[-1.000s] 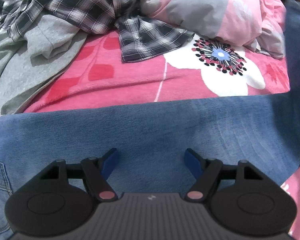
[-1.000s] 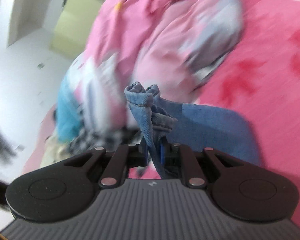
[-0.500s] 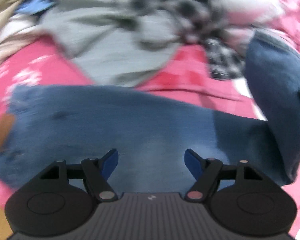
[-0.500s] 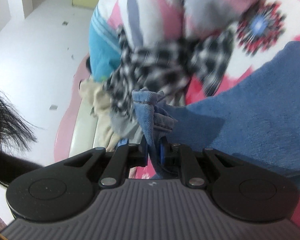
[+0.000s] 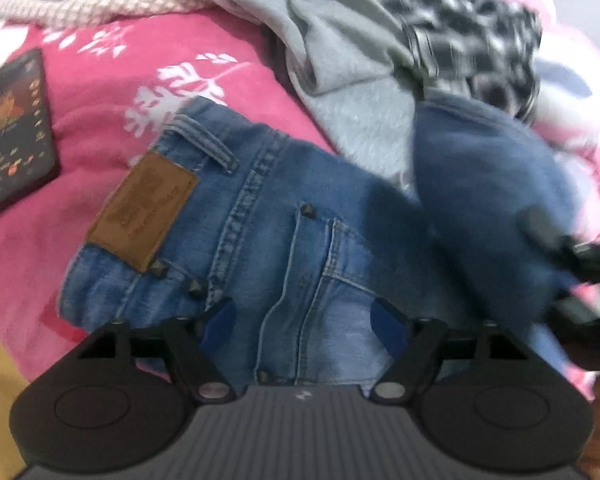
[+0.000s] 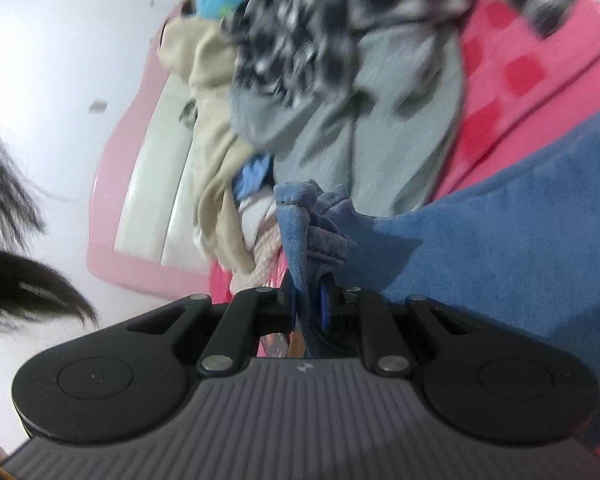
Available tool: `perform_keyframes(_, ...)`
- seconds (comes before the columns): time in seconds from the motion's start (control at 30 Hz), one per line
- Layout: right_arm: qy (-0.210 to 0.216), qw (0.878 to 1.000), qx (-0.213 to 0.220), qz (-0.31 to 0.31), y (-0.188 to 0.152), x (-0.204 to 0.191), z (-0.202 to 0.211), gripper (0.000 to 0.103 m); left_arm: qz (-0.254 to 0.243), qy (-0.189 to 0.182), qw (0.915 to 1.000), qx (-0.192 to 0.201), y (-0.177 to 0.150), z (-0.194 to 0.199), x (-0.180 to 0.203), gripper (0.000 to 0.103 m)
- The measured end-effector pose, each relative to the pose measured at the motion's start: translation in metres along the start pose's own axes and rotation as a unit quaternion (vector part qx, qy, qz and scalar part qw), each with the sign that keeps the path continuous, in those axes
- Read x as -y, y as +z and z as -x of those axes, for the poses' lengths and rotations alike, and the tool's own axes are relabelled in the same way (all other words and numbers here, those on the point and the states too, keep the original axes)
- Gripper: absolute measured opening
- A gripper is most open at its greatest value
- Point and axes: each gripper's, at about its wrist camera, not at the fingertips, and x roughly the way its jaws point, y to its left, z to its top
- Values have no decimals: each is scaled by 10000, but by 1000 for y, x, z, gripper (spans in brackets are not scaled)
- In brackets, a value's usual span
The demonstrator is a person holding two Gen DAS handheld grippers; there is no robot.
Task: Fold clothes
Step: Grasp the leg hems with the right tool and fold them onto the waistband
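Jeans (image 5: 300, 216) lie on the pink floral bedspread (image 5: 112, 92), waistband end up-left in my left wrist view, brown leather patch (image 5: 144, 208) and back pocket facing up. My left gripper (image 5: 304, 320) hangs just above the seat of the jeans, blue pads spread wide, nothing between them, no contact I can confirm. A darker blue fold of leg (image 5: 488, 208) arches up on the right side of that view, blurred, running toward my right gripper, partly visible at the right edge.

In the right wrist view my right gripper (image 6: 306, 300) has its jaws pressed nearly together, pinching a bunched hem of the jeans (image 6: 308, 220); denim sticks up between the pads and the rest of the leg (image 6: 520, 240) spreads away to the right.

Behind the jeans: grey garment (image 5: 348, 80), black-and-white plaid shirt (image 5: 460, 32) on top of it, beige clothes (image 6: 216, 152) further back. Dark card or booklet (image 5: 12, 132) lies flat on the bedspread left of the waistband, apart from it. Dark hair (image 6: 16, 272) of a person shows at the left edge of the right view.
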Motion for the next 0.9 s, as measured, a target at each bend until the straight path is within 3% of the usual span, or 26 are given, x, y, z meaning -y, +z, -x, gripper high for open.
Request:
perform_keyframes(0.1,-116,9985,-239,473,-15,-23,-30,9,321,-391,9983,282,8,28,-23,75)
perform_keyframes(0.27,-524,9875,-674,1326,-48,-51,-72,9,710,-709,9938,486,23,60,-67,76)
perform_keyframes(0.47,-1323,9465,-1126,2721,-95,-72,-113,9,971,-1018,9897,281,33,62,-99,76)
perform_keyframes(0.6,-1703,9095,-1328,3551,-121,-82,-132,9,1234,-1187,9851,151,33,57,-114,75)
perform_keyframes(0.77,-2135,8334,-1386,4905,-156,-93,-150,14,1458,-1247,9814,109,31,57,-128,75)
perform_keyframes(0.83,-2139,8062,-1411,5333,-168,-100,-149,22,1482,-1247,9810,87,31,57,-131,75)
perform_keyframes(0.9,-2035,7885,-1397,5634,-177,-108,-144,24,1460,-1230,9816,53,31,56,-133,75)
